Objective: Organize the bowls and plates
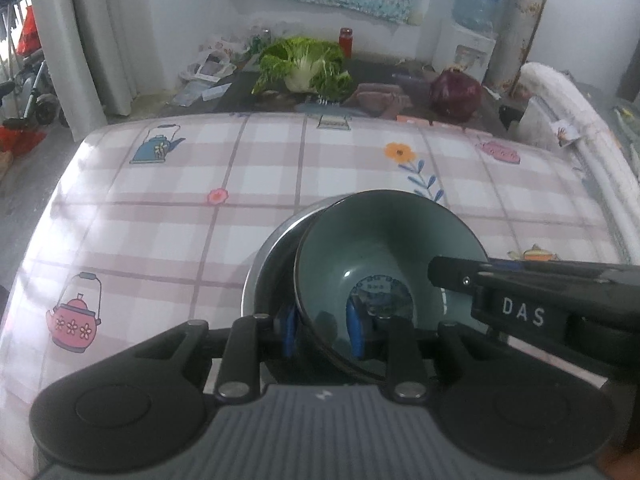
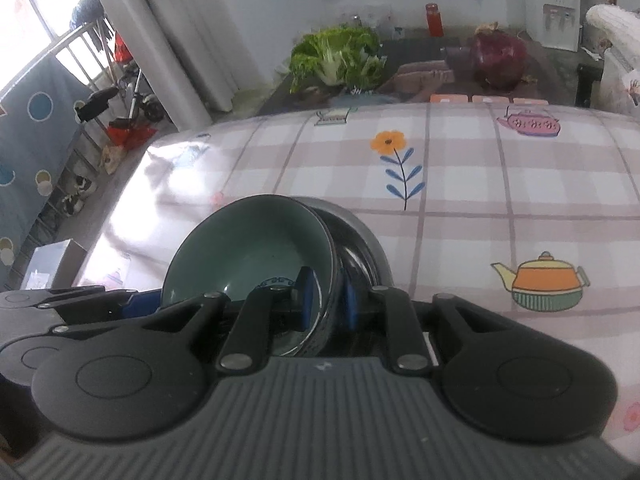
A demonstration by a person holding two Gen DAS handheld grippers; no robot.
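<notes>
A dark bowl with a green inside (image 1: 380,256) is tilted, its rim partly inside a steel bowl (image 1: 272,252) over the checked tablecloth (image 1: 168,216). My left gripper (image 1: 322,330) is shut on the green bowl's near wall, one blue pad inside and one outside. The right gripper (image 1: 460,270) comes in from the right and clamps the rim's other side. In the right wrist view, the right gripper (image 2: 328,304) pinches the green bowl (image 2: 248,248) between its blue pads. There the steel bowl (image 2: 360,236) lies just behind, and the left gripper (image 2: 136,300) is at the left.
Beyond the table's far edge lie a leafy cabbage (image 1: 304,62), a red cabbage (image 1: 454,94), a red jar (image 1: 345,42) and plastic bags (image 1: 208,66). A rolled white cloth (image 1: 576,120) lies at the right. A curtain (image 2: 168,40) and a railing (image 2: 60,64) are at the left.
</notes>
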